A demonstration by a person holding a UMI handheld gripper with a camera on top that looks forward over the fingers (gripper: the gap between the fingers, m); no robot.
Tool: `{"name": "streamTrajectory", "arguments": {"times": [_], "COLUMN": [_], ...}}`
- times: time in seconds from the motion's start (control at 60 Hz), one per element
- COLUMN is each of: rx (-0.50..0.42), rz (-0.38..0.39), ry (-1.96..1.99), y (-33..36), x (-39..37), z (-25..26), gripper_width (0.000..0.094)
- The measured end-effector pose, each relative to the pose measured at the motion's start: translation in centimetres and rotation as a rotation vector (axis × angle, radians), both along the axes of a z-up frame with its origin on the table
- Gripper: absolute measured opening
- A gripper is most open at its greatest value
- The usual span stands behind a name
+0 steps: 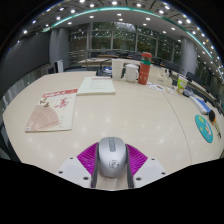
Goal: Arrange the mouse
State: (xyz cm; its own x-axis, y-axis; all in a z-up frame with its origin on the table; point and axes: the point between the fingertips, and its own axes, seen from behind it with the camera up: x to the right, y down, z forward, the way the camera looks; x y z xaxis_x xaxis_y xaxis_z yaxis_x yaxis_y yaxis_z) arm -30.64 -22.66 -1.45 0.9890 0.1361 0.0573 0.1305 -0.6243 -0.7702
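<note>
The hand-held gripper is closed on a grey mouse, both pads pressing its sides, held just above the table, a magazine lying beyond.

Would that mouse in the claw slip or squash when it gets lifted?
The mouse looks like a hard shell, so squashing seems unlikely. Its smooth rounded top may slip somewhat. The claw fingers sit at both its sides, probably steadying it.

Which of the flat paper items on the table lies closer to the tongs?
The pink-covered booklet, left of the tongs; the pale sheet lies farther back. A mouse sits between the tongs.
</note>
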Motion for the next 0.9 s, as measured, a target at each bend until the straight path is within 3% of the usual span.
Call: {"name": "streamTrajectory", "arguments": {"times": [0.133,0.283,0.433,0.55,0.683,0.9], "rx": [0.013,0.154,0.318,0.392,0.355,0.178], "rz": [0.034,0.065,0.011,-0.076,-0.195,-0.264], "ry": [0.024,0.102,0.184,0.180,0.142,0.057], "y": [-0.4,1.0,4.0,6.9,10.0,12.5], "x": [-0.5,0.1,8.1,19.3,33.4,47.7], "z": [1.6,10.4,22.1,26.7,24.5,10.4], "gripper_width": [0.0359,0.0362,0.0361,0.0358,0.0358,0.0356]}}
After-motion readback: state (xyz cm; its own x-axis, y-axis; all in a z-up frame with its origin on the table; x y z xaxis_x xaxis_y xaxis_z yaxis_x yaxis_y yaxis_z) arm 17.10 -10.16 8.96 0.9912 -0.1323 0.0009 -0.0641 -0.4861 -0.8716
